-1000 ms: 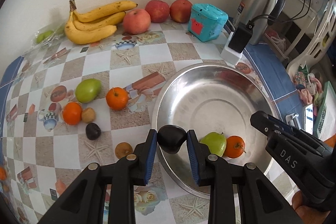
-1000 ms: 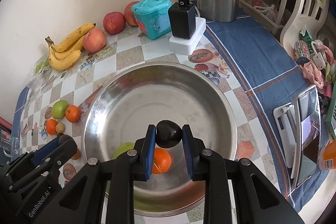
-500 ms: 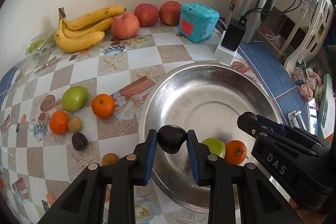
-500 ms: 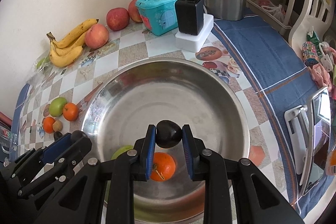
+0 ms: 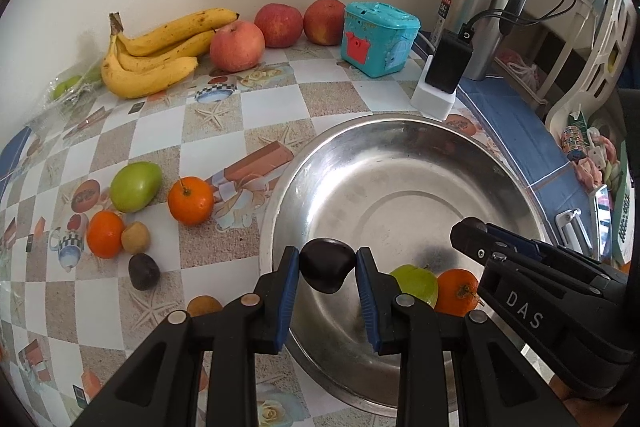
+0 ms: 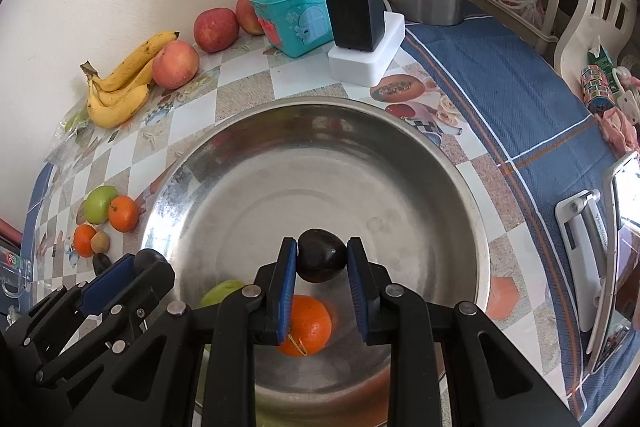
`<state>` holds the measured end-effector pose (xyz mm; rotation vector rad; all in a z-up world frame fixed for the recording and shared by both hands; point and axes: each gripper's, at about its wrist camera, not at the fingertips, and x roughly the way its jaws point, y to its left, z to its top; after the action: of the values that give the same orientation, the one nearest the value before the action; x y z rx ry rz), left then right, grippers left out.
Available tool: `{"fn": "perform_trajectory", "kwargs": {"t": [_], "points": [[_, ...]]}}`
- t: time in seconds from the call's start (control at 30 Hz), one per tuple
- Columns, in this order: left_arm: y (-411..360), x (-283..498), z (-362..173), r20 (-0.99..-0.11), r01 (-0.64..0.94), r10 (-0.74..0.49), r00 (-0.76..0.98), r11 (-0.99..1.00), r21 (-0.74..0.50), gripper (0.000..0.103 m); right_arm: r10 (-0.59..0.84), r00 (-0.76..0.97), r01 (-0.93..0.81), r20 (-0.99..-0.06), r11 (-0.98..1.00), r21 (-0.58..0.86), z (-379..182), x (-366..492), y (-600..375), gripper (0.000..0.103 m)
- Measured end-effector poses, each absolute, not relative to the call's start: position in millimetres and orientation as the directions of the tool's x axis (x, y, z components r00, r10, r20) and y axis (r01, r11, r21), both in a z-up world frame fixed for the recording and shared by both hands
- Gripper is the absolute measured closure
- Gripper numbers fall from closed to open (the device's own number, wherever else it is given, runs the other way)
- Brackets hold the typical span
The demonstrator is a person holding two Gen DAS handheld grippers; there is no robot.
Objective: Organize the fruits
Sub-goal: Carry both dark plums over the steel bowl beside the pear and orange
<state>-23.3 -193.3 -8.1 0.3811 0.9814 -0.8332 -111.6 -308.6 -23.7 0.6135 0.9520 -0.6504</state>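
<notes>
A steel bowl holds a green fruit and an orange. My left gripper is shut on a dark plum above the bowl's near left rim. My right gripper is shut on another dark plum above the bowl's inside, over the orange. Loose on the table to the left lie a green fruit, two oranges, a brown fruit and a dark plum.
Bananas and three apples lie along the back wall. A teal box, a black charger on a white base and a steel kettle stand behind the bowl. A phone on a stand is at the right.
The left gripper has moved right and forward with its plum, from the table side to over the bowl's rim. The right gripper has shifted slightly forward over the bowl with its plum.
</notes>
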Motion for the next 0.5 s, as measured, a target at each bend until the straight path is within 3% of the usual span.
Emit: {"fn": "perform_trajectory", "kwargs": {"t": [0.5], "points": [[-194.6,-21.1,-16.6,-0.863,0.765,-0.421,0.278,0.641,-0.066,0.072,-0.195,0.395,0.742,-0.898,0.644,0.187,-42.3,-112.5,-312.8,0.077]]}}
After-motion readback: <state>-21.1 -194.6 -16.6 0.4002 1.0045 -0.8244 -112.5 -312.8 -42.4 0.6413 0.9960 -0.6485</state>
